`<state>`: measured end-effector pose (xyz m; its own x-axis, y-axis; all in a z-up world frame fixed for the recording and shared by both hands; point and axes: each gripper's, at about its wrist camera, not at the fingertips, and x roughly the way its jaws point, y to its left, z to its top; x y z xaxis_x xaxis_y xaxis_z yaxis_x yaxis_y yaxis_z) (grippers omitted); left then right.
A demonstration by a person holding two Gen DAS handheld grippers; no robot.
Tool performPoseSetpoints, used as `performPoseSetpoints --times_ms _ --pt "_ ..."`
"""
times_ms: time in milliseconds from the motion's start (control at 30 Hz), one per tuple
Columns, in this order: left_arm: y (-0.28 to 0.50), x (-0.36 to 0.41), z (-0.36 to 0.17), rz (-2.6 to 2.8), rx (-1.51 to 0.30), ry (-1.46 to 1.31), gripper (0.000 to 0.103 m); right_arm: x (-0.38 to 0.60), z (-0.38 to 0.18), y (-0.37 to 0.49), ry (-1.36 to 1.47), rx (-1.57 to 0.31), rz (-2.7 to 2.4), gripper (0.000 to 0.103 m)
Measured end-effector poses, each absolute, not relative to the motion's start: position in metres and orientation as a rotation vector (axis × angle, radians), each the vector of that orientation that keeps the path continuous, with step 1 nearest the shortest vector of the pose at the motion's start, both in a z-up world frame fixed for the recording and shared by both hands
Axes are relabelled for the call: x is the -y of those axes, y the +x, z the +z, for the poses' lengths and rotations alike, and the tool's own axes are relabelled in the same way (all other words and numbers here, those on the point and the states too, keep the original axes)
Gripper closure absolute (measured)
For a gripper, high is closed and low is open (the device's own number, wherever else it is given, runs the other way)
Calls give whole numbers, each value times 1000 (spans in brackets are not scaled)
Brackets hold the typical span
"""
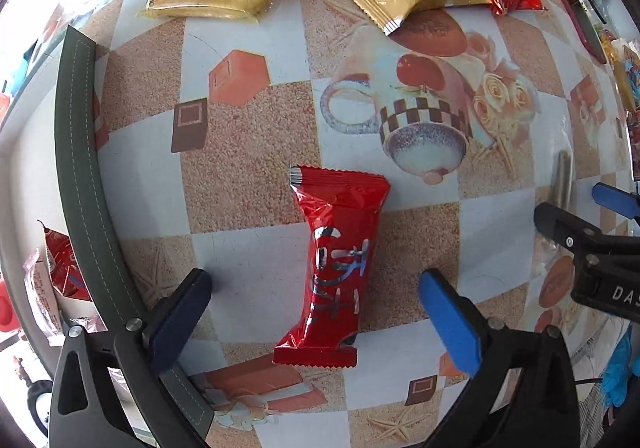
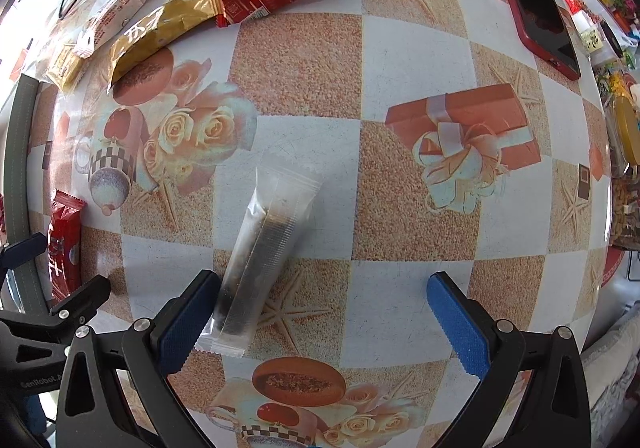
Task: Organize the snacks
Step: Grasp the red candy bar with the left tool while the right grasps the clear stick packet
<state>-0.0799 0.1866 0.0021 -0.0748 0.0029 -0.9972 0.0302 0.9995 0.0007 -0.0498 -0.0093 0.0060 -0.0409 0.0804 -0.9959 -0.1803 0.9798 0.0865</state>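
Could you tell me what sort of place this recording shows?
Probably a home dining table: a patterned tablecloth with printed cups and roses, loose wrapped snacks such as a red packet, and a phone left nearby.

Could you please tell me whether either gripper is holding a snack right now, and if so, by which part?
Neither holds anything. The left gripper stands open around the red snack; the right gripper is open over the clear packet.

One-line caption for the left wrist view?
Open left gripper poised above a red snack packet lying flat on the patterned tablecloth, yellow and gold packets beyond.
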Motion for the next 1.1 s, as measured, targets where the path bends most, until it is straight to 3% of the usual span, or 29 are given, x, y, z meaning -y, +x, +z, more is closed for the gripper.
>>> performPoseSetpoints --times_ms 933,1000,1100 --pt "-94 -194 4 -20 -1638 18 0 6 -7 -40 -22 -1739 161 0" --pt "-92 -192 4 -26 -1647 30 0 4 -5 -41 -18 -1732 156 2" --pt "-89 -190 3 -22 -1674 36 0 -4 1 -43 -32 -1710 169 14"
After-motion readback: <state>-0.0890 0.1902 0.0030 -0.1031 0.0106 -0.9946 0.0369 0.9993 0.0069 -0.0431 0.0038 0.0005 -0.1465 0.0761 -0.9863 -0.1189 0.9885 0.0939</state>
